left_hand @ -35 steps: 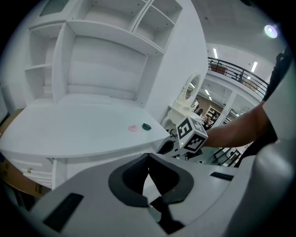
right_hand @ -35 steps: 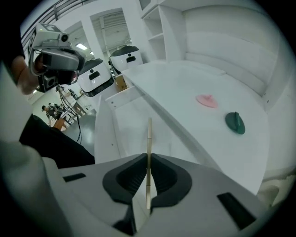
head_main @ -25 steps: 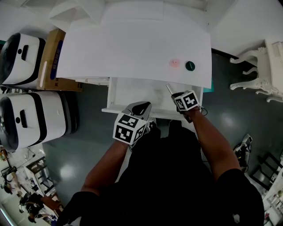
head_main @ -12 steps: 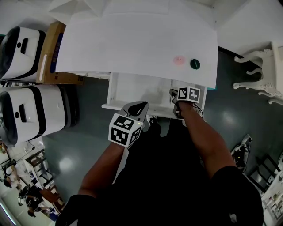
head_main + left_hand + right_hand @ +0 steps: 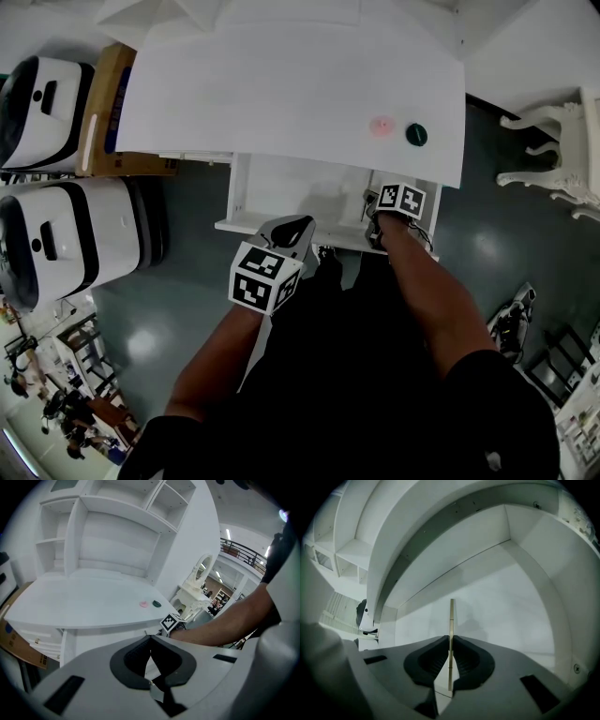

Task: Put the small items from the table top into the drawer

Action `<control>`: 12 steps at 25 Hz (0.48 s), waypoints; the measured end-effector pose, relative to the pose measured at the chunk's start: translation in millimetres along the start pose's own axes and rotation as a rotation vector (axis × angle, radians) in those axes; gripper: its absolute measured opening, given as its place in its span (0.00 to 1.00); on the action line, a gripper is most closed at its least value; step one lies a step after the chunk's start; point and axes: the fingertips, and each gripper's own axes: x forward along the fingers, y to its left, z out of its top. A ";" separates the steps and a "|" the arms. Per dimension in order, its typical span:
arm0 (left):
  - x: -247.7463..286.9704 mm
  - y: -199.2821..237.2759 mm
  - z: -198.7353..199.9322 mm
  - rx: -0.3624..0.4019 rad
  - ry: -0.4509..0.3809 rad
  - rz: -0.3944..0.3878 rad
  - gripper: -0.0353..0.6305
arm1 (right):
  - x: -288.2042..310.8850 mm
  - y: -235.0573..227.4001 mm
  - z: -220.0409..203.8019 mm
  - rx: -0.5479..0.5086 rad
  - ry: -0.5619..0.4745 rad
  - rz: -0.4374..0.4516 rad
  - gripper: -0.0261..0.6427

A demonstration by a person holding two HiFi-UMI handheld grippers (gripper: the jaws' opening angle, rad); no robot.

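One pink disc [image 5: 381, 126], one green disc [image 5: 416, 134]

We see strip [image 5: 451, 620] clamped in right gripper [image 5: 450, 665] edge-on only; kind unclear. Pink item [image 5: 382, 126], green item [image 5: 416, 134] near table top's [image 5: 281, 84] front right corner: too small to identify. Drawer's [image 5: 281, 192] back hidden under table top.

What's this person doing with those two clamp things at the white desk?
A person is clearing a white desk into its open drawer. The right gripper is inside the drawer, shut on a thin flat piece. The left gripper hangs shut and empty. A pink item and a dark green item sit on top.
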 end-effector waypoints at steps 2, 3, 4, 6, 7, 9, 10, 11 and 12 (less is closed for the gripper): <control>1.4 -0.1 -0.3 -0.002 0.002 0.000 0.06 | 2.0 -0.9 -1.1 -0.013 0.012 -0.009 0.11; 1.7 -0.3 -0.1 -0.002 0.003 0.000 0.06 | 2.6 -2.0 -1.6 -0.019 0.018 -0.017 0.11; 1.8 -0.5 0.1 -0.003 0.003 0.000 0.06 | 3.1 -3.3 -2.2 -0.024 0.024 -0.025 0.11; 1.6 -0.1 0.4 -0.004 0.004 0.000 0.06 | 4.0 -4.8 -3.0 -0.039 0.034 -0.037 0.11; 1.6 0.4 0.4 -0.005 0.005 0.001 0.06 | 4.6 -4.9 -3.2 -0.049 0.039 -0.041 0.11; 1.5 1.1 -0.2 -0.007 0.007 0.003 0.06 | 5.9 -5.0 -3.7 -0.063 0.048 -0.046 0.11; 1.4 1.2 -0.8 -0.008 0.007 0.003 0.06 | 6.4 -5.2 -3.9 -0.066 0.051 -0.049 0.11; 1.4 1.2 -1.3 -0.009 0.007 0.004 0.06 | 6.8 -5.4 -3.9 -0.071 0.053 -0.053 0.11; 1.5 1.1 -1.6 -0.009 0.007 0.004 0.06 | 7.0 -5.3 -3.8 -0.079 0.054 -0.057 0.11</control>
